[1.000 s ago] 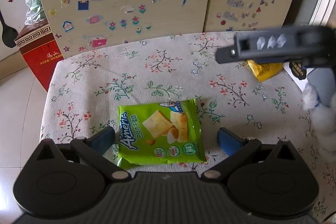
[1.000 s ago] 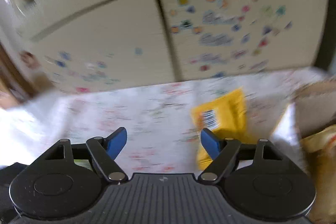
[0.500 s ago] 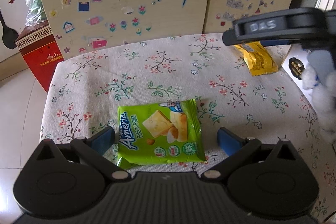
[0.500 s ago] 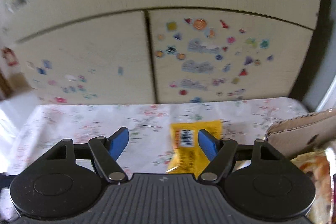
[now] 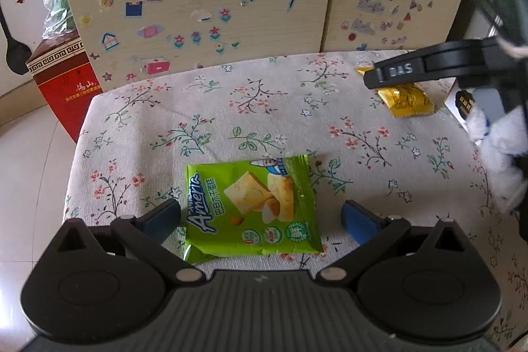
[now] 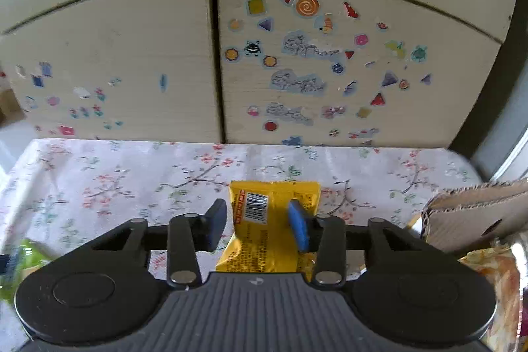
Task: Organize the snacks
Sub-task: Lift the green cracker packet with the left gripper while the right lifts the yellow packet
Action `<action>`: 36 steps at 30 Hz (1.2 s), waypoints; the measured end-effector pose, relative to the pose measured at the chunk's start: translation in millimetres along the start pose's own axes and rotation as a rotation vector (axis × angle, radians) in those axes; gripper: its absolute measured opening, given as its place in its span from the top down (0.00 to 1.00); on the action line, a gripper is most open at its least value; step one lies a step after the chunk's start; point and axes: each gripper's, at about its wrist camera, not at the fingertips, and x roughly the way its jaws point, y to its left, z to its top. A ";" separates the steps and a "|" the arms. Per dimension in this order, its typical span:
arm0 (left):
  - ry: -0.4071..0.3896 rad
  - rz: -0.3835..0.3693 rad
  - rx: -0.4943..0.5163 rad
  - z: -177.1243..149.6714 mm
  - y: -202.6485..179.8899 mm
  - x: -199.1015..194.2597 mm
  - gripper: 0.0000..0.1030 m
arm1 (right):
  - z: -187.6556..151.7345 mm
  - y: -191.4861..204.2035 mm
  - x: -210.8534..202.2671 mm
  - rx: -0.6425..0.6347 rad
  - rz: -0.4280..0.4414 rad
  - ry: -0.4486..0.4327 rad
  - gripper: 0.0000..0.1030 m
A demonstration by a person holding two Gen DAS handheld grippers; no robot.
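1. Your left wrist view alone shows the green snack packet (image 5: 250, 208) flat on the floral tablecloth (image 5: 231, 108), and the red box (image 5: 64, 84) on the floor beside the cabinet (image 5: 198, 2).
2. Your right wrist view alone shows the yellow packet (image 6: 269, 220) barcode-up and the cardboard box (image 6: 475, 213) at right.
3. Your left gripper (image 5: 260, 218) points steeply down, jaws wide apart either side of the green packet, gripping nothing.
4. Your right gripper (image 6: 259, 225) tilts down, jaws closing on the yellow packet; the right pad touches it, the left pad sits just beside it.
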 end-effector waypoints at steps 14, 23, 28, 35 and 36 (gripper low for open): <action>-0.002 -0.005 0.003 -0.6 0.4 -1.7 0.00 | -10.8 12.1 -26.6 0.027 0.277 -0.019 0.42; -0.015 0.004 -0.047 3.1 10.8 -1.2 0.03 | -13.1 20.1 -15.0 -0.008 0.184 0.045 0.27; -0.024 0.026 -0.037 4.6 10.1 2.6 0.05 | -20.3 27.6 -9.8 -0.044 0.145 0.050 0.29; -0.057 0.004 -0.022 6.0 2.8 -2.3 0.36 | -16.9 25.4 -11.7 -0.009 0.140 0.068 0.46; -0.059 0.003 -0.024 5.5 2.3 -3.3 0.40 | -17.2 25.3 -13.4 -0.002 0.138 0.070 0.46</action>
